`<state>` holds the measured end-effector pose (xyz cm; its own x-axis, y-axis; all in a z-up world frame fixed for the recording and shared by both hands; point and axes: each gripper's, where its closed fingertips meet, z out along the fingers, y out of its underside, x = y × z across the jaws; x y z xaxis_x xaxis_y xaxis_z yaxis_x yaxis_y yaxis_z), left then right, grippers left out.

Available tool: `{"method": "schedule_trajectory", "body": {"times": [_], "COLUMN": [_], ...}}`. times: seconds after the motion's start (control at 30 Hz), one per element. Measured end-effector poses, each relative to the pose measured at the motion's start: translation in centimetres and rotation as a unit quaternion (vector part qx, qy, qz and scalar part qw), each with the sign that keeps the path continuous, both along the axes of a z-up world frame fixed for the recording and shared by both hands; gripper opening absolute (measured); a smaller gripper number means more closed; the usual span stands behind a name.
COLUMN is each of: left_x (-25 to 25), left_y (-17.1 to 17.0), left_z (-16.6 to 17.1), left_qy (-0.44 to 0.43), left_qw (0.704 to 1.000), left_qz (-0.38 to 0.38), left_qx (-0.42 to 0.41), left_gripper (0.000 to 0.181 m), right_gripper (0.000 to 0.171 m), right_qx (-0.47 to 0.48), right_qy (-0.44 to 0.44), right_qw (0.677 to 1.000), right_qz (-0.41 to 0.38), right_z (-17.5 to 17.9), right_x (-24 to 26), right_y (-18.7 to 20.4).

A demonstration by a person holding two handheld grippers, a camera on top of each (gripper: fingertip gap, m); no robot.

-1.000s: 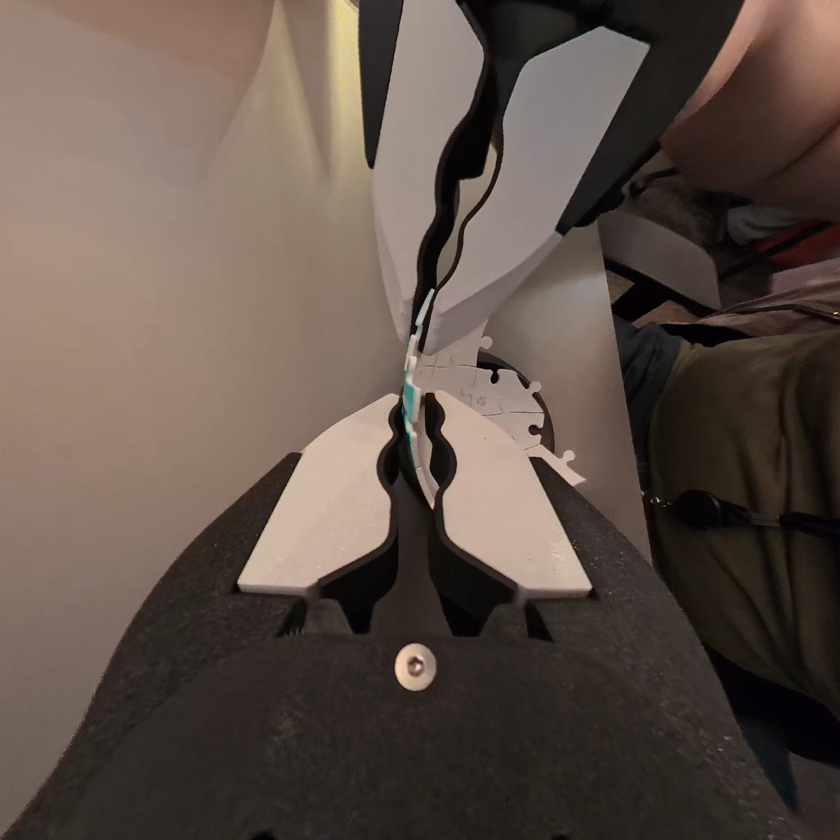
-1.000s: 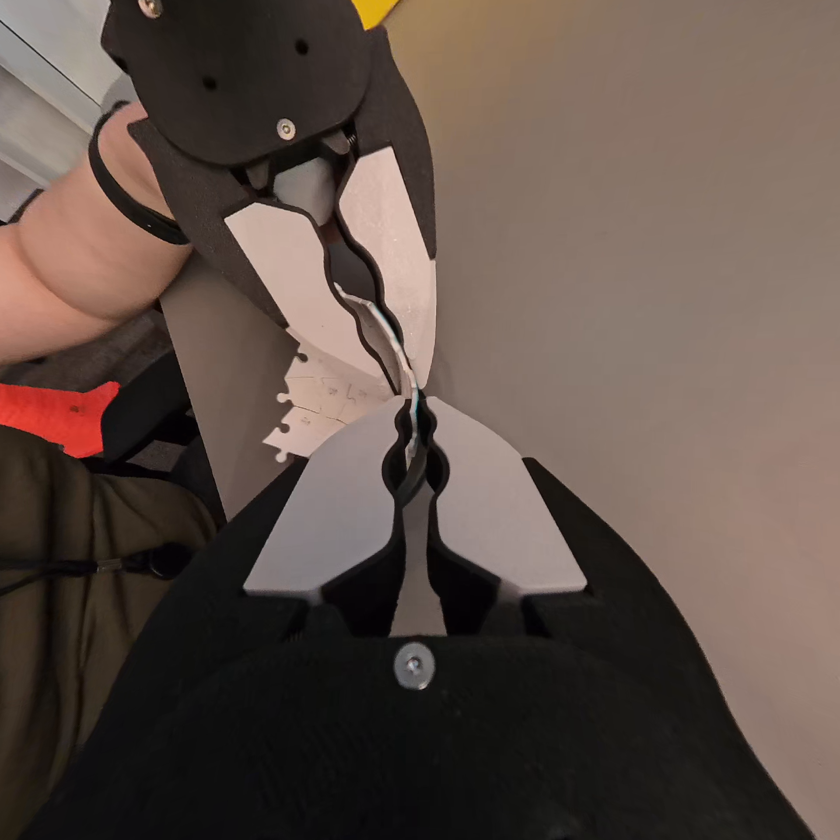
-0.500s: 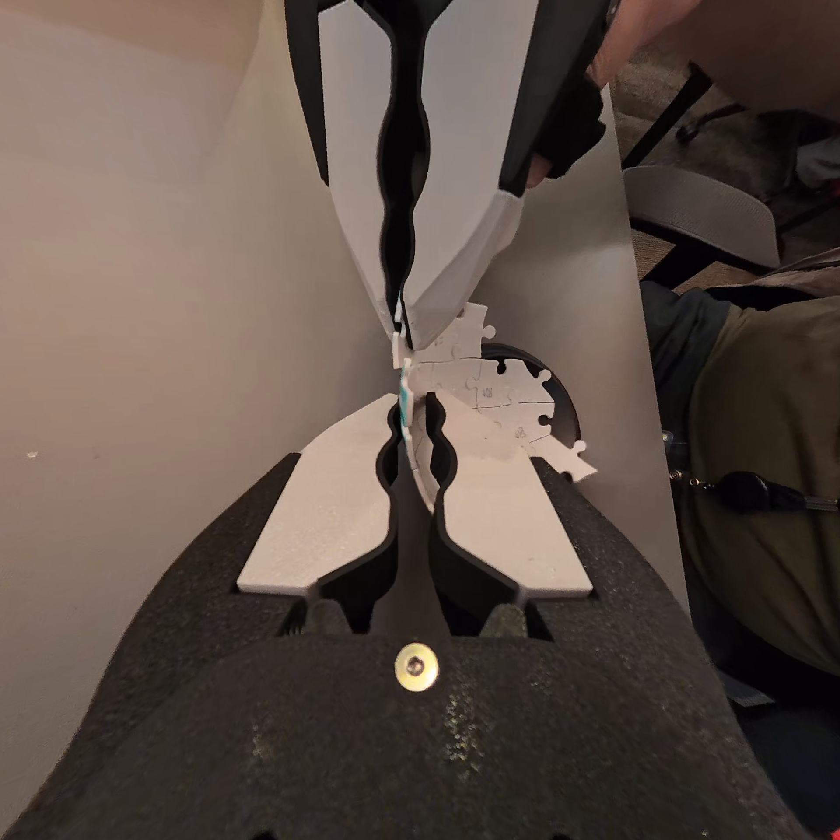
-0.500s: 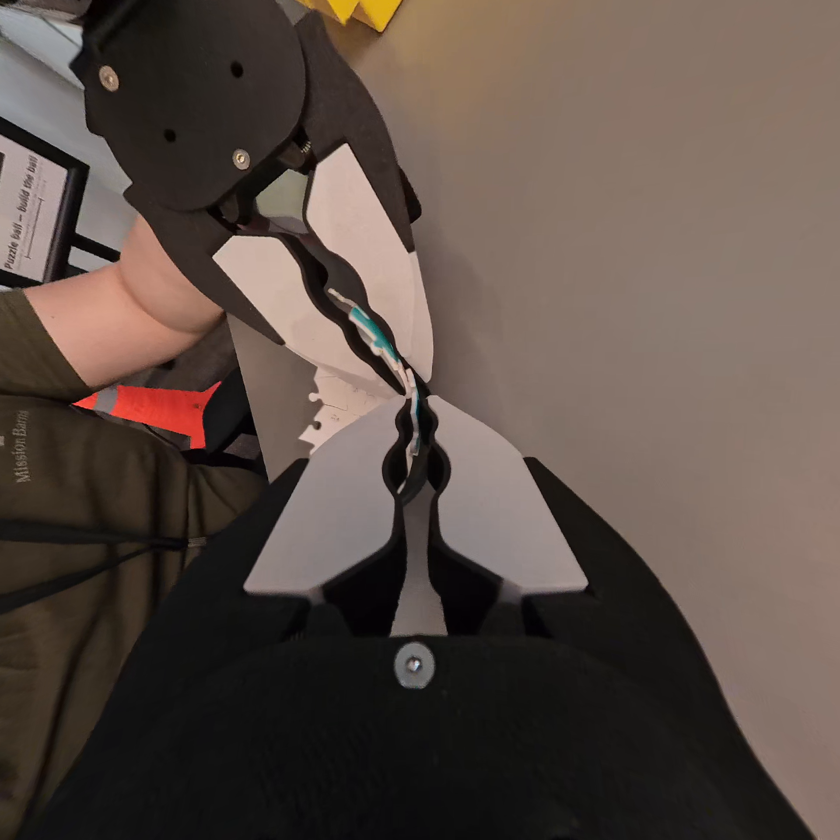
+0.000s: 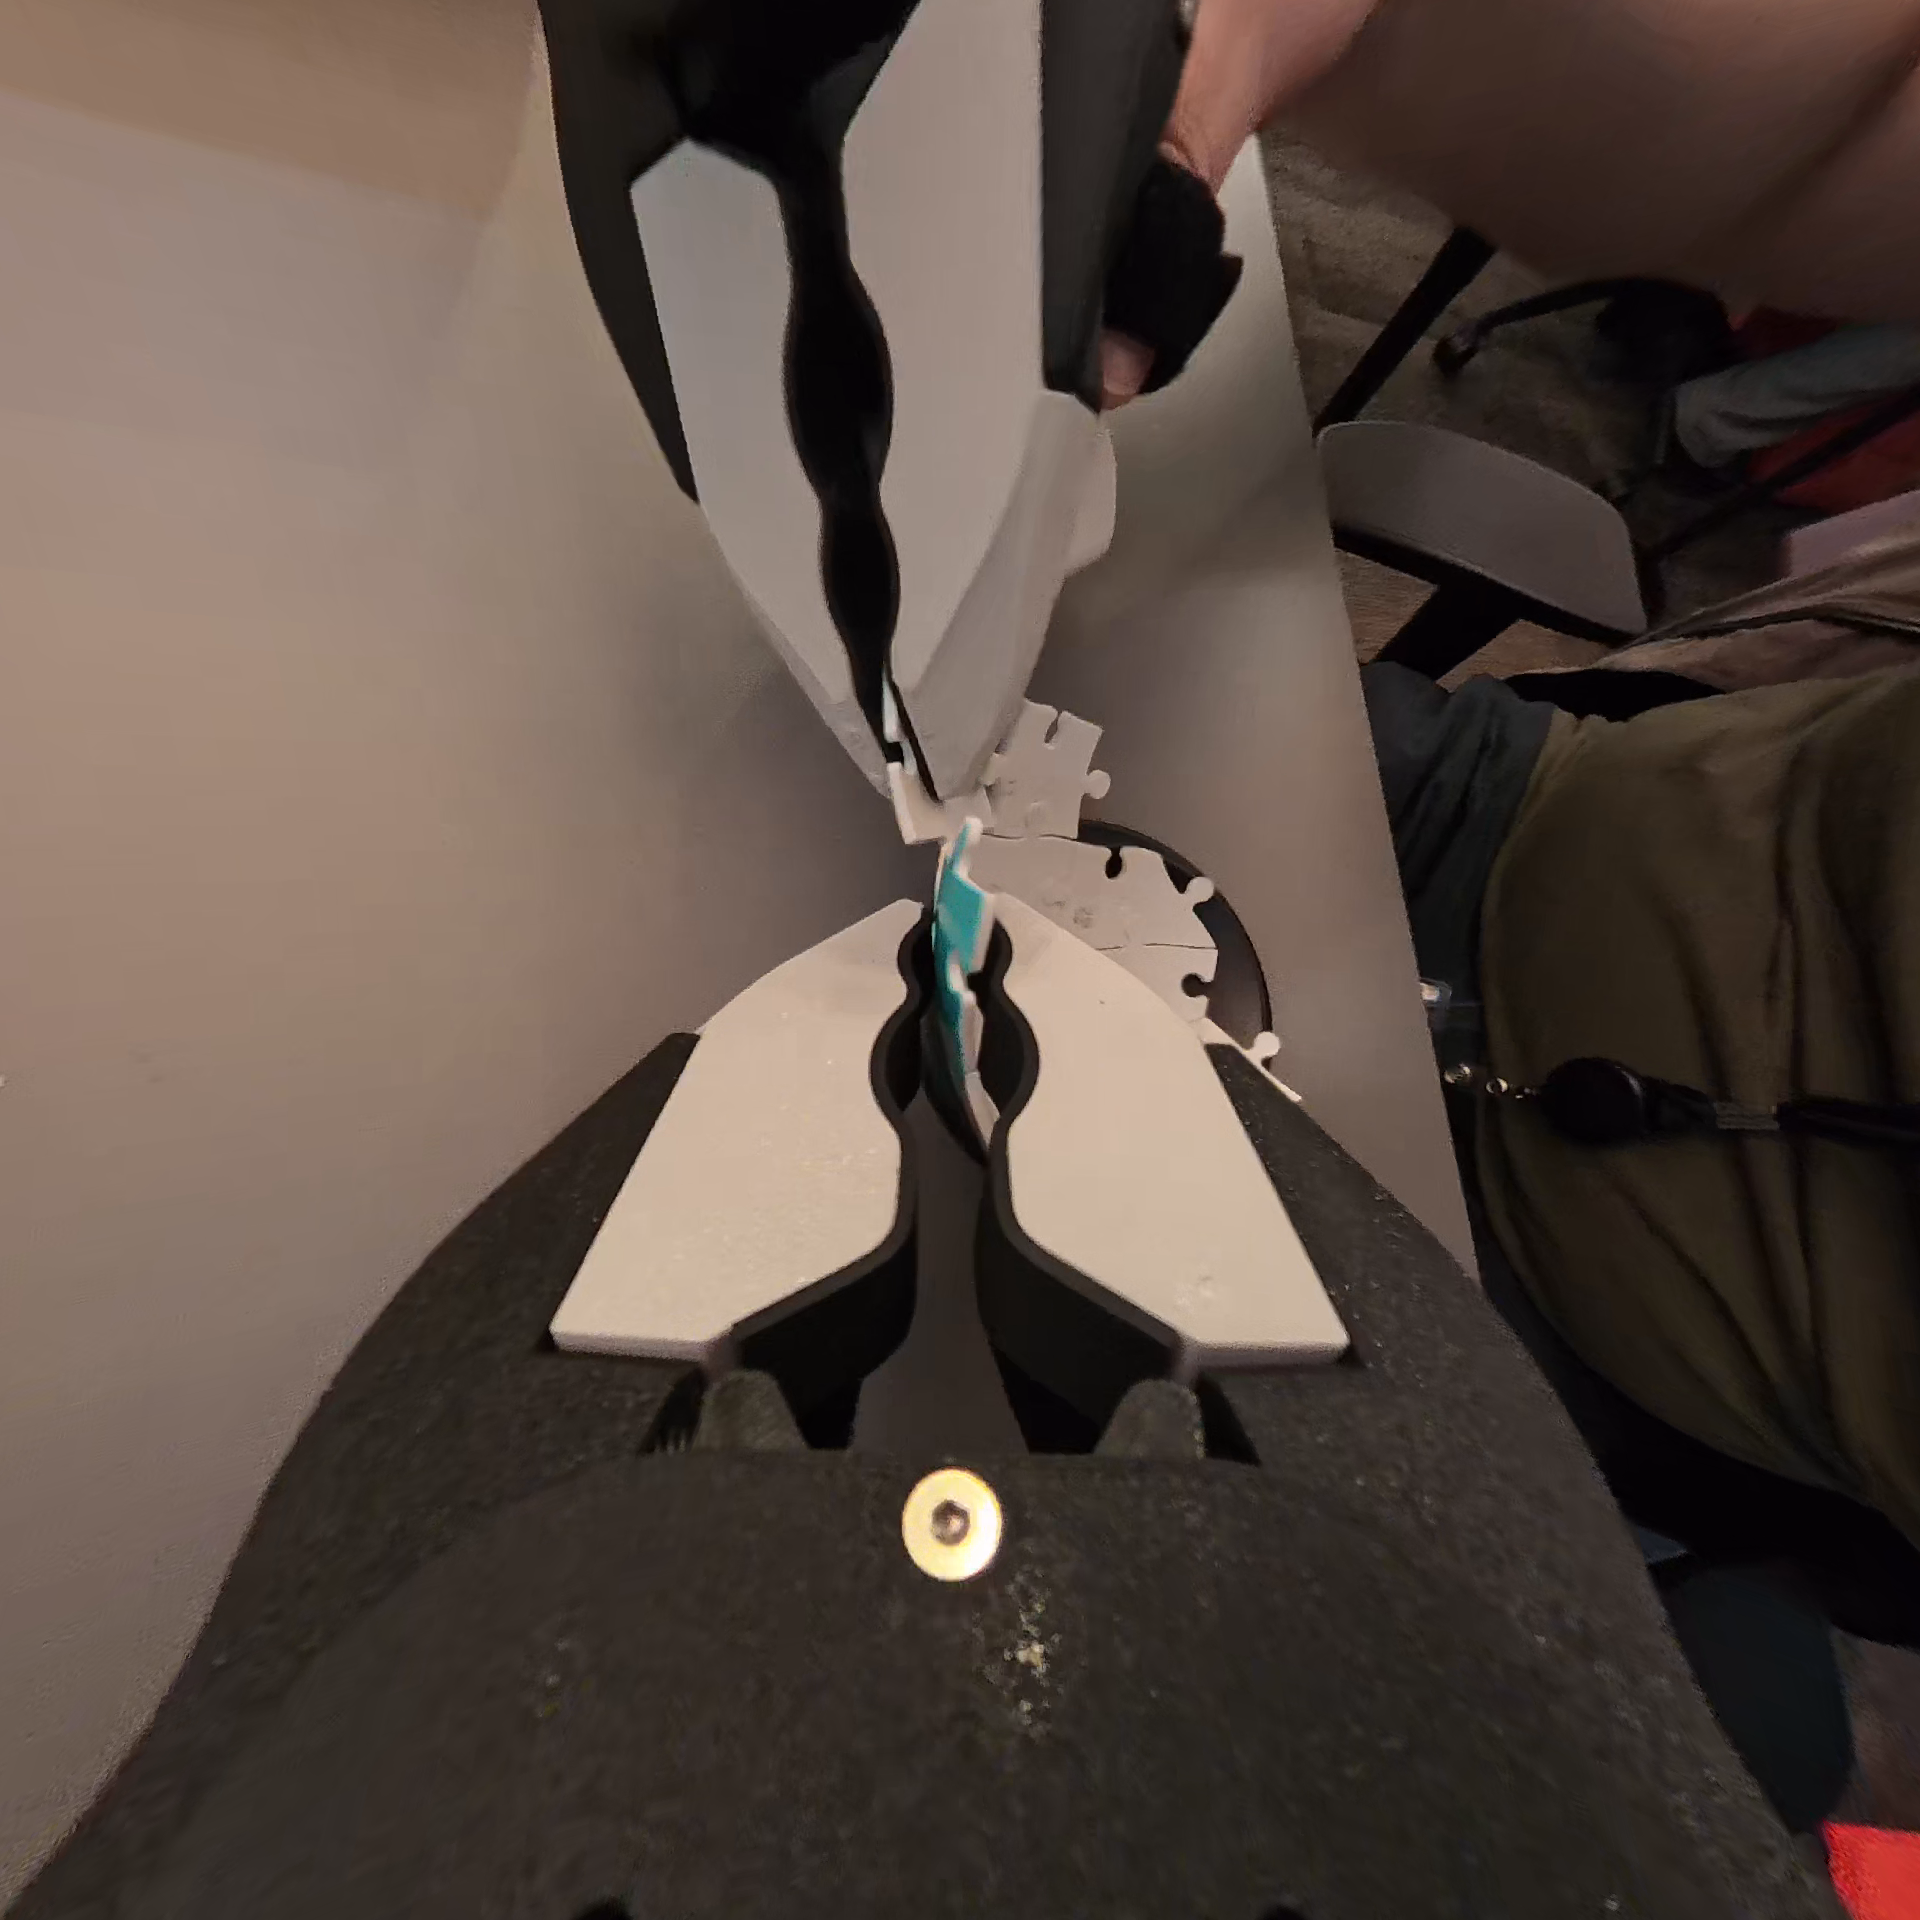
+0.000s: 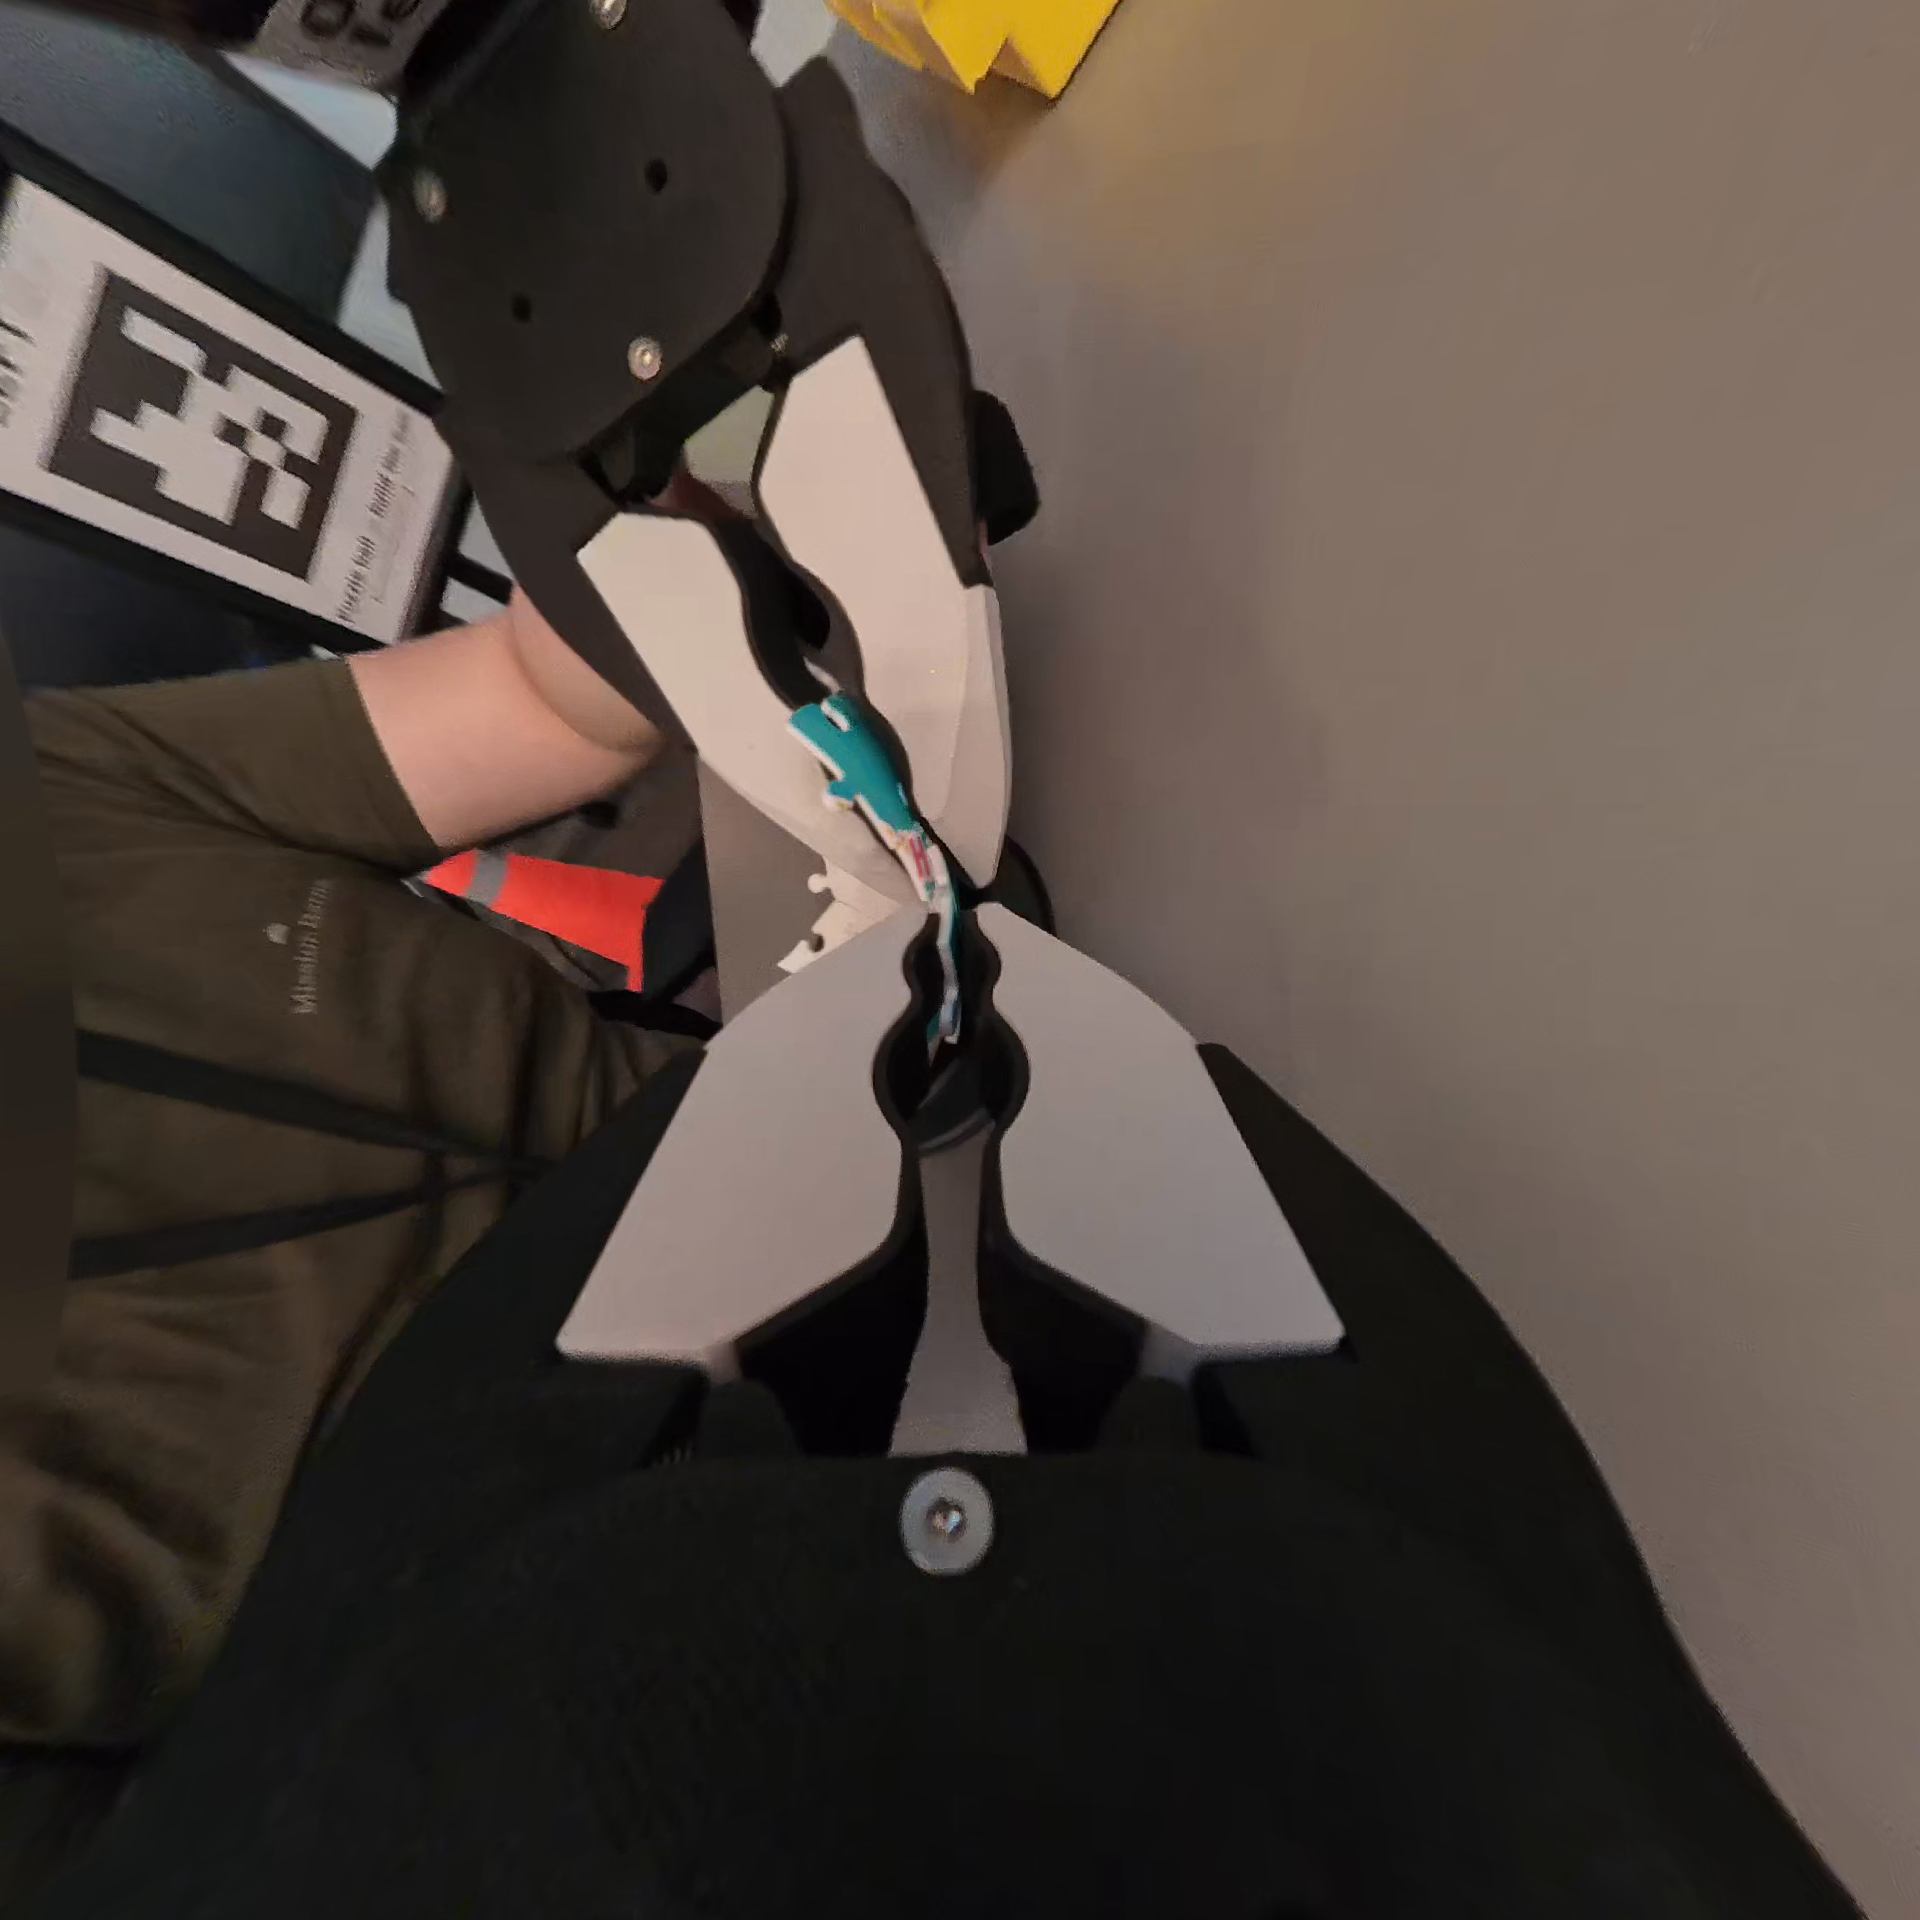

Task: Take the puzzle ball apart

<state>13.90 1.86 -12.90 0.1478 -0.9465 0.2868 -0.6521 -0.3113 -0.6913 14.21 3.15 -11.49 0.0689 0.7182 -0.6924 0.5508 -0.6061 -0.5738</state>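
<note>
My left gripper (image 5: 961, 920) is shut on a teal-faced puzzle piece (image 5: 956, 935) that stands on edge between its pads. My right gripper (image 5: 909, 769) reaches in from the top of the left wrist view, shut on the adjoining piece (image 5: 914, 805), whose white back shows. The two pieces meet at a bent joint between the two sets of fingertips. In the right wrist view my right gripper (image 6: 951, 920) pinches its piece (image 6: 945, 987), and the left gripper (image 6: 940, 868) holds the teal piece (image 6: 852, 764) above it. The rest of the puzzle ball (image 5: 1101, 904), a white partial shell, lies behind.
The shell rests on a round black stand (image 5: 1236, 966) near the grey table's (image 5: 312, 727) edge. A person in olive clothing (image 5: 1714, 1039) sits close on the right, with a chair (image 5: 1475, 520) behind. A yellow object (image 6: 997, 42) and a framed sign (image 6: 197, 416) are farther off. The tips of both grippers are at nearly the same place.
Both grippers kept their grip on the joined pieces. They have tilted against each other, so the strip that ran nearly straight is now bent at the joint and shows more of its teal face.
</note>
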Motion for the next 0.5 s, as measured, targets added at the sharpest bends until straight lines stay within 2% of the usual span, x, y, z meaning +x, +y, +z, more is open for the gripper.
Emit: {"method": "schedule_trajectory", "body": {"times": [0.07, 0.2, 0.23, 0.33, 0.37, 0.5], "left_x": [0.1, 0.4, 0.3, 0.2, 0.2, 0.3], "left_y": [-0.1, -0.6, -0.7, -1.0, -0.8, -0.4], "left_z": [0.2, 1.0, 1.0, 0.7, 0.5, 1.0], "left_qy": [-0.012, -0.031, -0.032, -0.031, -0.031, -0.049], "left_qw": [1.0, 0.999, 0.999, 0.998, 0.998, 0.997], "left_qz": [-0.003, -0.017, -0.021, -0.02, -0.014, -0.002], "left_qx": [-0.004, 0.0, -0.006, -0.046, -0.049, -0.053], "left_gripper": [0.005, 0.005, 0.005, 0.004, 0.004, 0.004], "right_gripper": [0.003, 0.003, 0.003, 0.003, 0.003, 0.003], "right_qx": [0.016, -0.039, -0.017, 0.166, 0.2, 0.256], "right_qy": [-0.002, 0.03, 0.036, 0.055, 0.041, 0.022], "right_qw": [1.0, 0.998, 0.997, 0.978, 0.972, 0.959], "right_qz": [0.007, 0.041, 0.06, 0.113, 0.118, 0.118], "right_z": [0.3, 0.9, 0.9, 0.7, 0.6, 1.3], "right_x": [0.1, 0.2, 0.2, 0.1, 0.1, 0.1], "right_y": [0.0, -0.5, -0.7, -0.8, -0.6, -0.2]}}
